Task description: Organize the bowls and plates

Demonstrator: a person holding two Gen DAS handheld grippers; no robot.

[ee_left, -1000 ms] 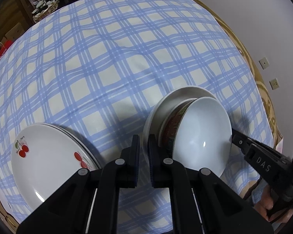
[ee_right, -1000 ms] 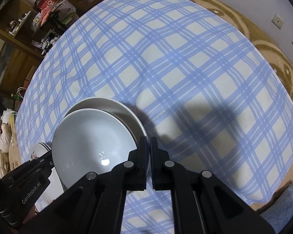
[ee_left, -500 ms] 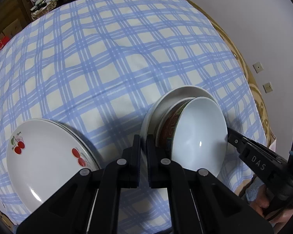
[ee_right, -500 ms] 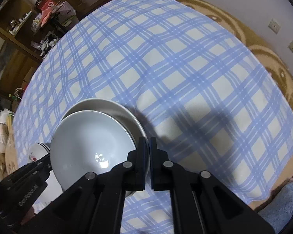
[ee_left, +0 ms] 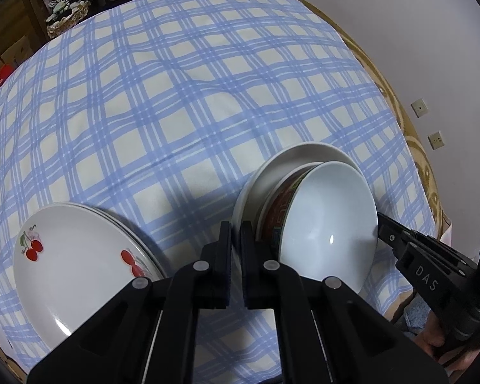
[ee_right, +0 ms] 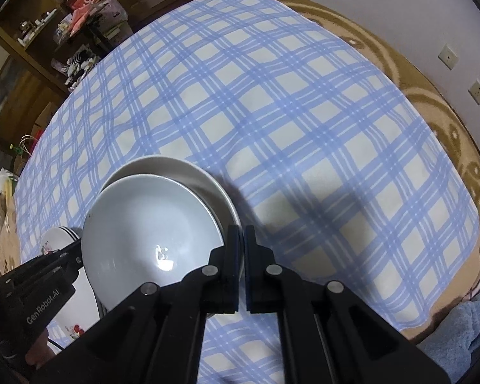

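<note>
Two nested bowls sit near the table's front edge: a white bowl (ee_left: 329, 224) with a red patterned outside rests tilted inside a wider white bowl (ee_left: 304, 160). The same bowl (ee_right: 150, 233) and outer bowl (ee_right: 182, 166) show in the right wrist view. A stack of cherry plates (ee_left: 80, 265) lies to their left. My left gripper (ee_left: 236, 233) hangs shut over the cloth between plates and bowls, holding nothing. My right gripper (ee_right: 242, 236) is shut and empty at the bowls' right rim. Its tip (ee_left: 384, 227) looks close to that rim.
A blue checked cloth (ee_left: 182, 102) covers the round table, whose brown edge (ee_right: 448, 121) runs along a white wall. Shelves and clutter (ee_right: 76, 22) stand beyond the far left side. A person's hand (ee_left: 438, 342) holds the right gripper at lower right.
The thin gap between my left fingers has narrowed a little. Bowls and plates lie where they were, and both views have only shifted slightly.
</note>
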